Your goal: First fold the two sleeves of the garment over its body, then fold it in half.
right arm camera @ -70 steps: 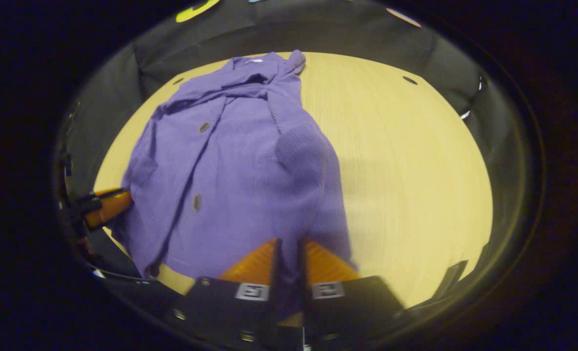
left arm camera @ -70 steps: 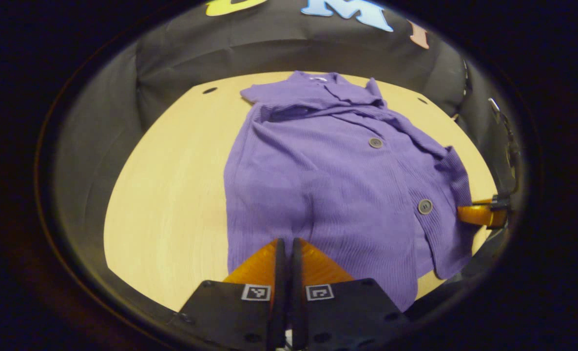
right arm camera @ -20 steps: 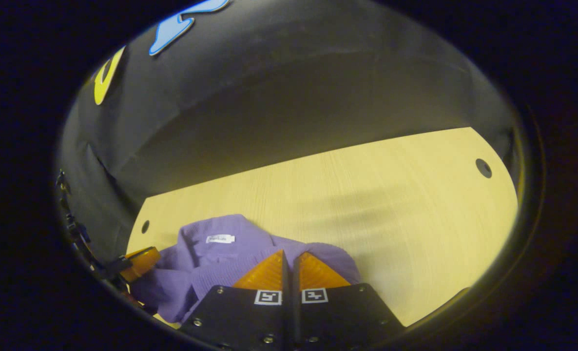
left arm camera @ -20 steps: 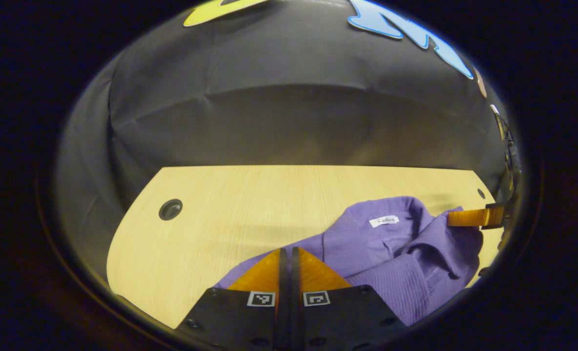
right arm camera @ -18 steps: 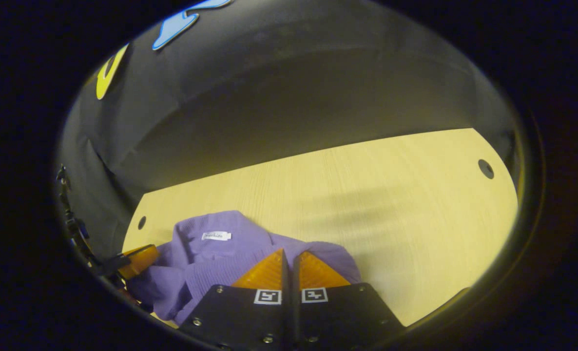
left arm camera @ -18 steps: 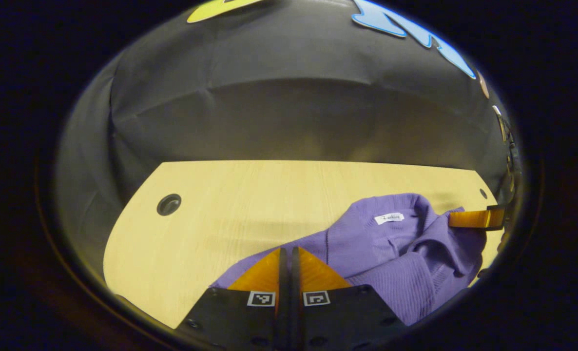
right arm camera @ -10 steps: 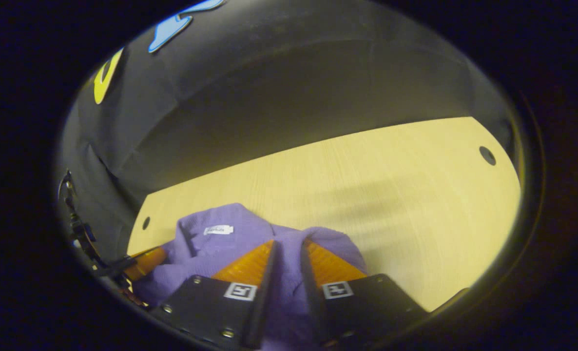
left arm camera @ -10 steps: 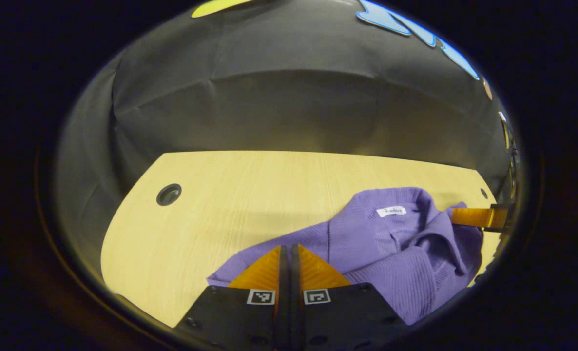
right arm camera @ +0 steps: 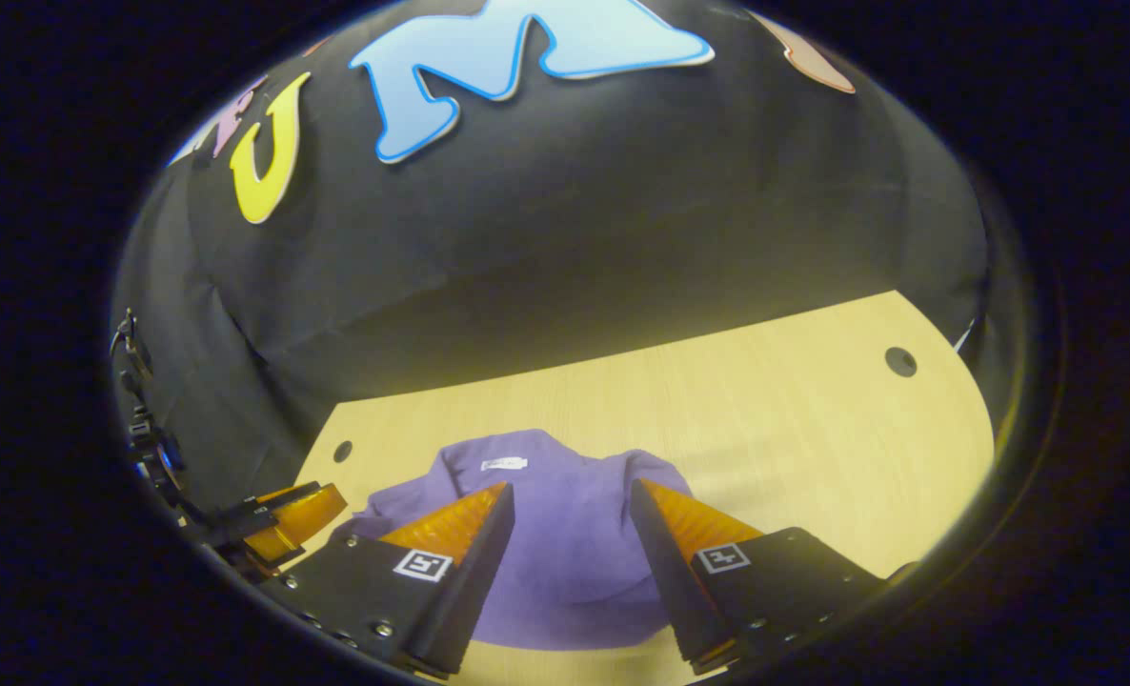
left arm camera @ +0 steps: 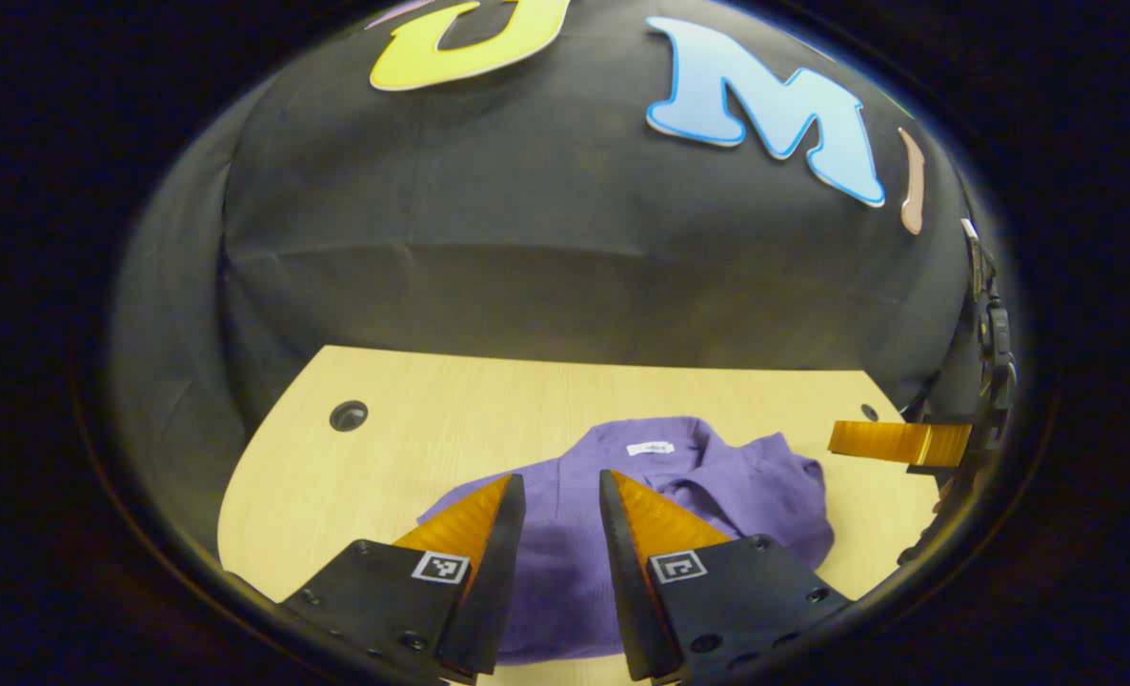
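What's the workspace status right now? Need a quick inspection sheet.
Surface: light wooden table with round holes near its far corners.
Job's things: purple garment lies folded in a compact bundle, collar label facing up.
Clutter: nothing seen.
Grippers: left gripper open above the garment, gripping nothing; right gripper open, likewise.
Cables: nothing seen.
Surroundings: black cloth wall behind the table.
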`<state>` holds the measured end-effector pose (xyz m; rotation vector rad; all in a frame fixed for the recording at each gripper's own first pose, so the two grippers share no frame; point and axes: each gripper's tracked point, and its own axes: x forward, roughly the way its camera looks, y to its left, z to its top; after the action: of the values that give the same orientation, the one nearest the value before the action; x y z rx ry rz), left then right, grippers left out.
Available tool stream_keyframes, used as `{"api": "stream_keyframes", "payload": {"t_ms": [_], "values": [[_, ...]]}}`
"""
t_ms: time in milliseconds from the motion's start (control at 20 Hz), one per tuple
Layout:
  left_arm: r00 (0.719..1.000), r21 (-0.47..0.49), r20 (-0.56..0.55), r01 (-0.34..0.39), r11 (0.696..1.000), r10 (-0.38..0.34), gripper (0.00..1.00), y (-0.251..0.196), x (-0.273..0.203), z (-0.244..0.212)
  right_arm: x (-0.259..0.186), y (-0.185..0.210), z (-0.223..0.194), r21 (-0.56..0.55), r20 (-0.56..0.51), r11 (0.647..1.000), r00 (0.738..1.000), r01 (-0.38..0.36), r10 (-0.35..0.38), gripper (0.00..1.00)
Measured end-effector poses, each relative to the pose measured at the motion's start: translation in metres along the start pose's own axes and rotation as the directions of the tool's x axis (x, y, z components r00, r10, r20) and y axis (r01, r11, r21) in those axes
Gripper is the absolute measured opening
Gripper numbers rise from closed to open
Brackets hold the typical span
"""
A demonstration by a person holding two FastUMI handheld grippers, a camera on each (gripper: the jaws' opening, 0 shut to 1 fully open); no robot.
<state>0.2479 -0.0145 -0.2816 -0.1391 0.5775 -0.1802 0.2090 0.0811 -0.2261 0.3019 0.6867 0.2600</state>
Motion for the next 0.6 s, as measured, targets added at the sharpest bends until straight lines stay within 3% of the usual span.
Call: {"api": "stream_keyframes", "payload": {"t_ms": [600], "values": [[0.983, 0.072, 0.181, 0.028, 0.997, -0.041, 0.56, -0.041, -0.151, 0.042, -0.151, 0.036, 0.023, -0.072, 0.174, 0.997, 0.984, -0.031, 0.044, 0.77]]}}
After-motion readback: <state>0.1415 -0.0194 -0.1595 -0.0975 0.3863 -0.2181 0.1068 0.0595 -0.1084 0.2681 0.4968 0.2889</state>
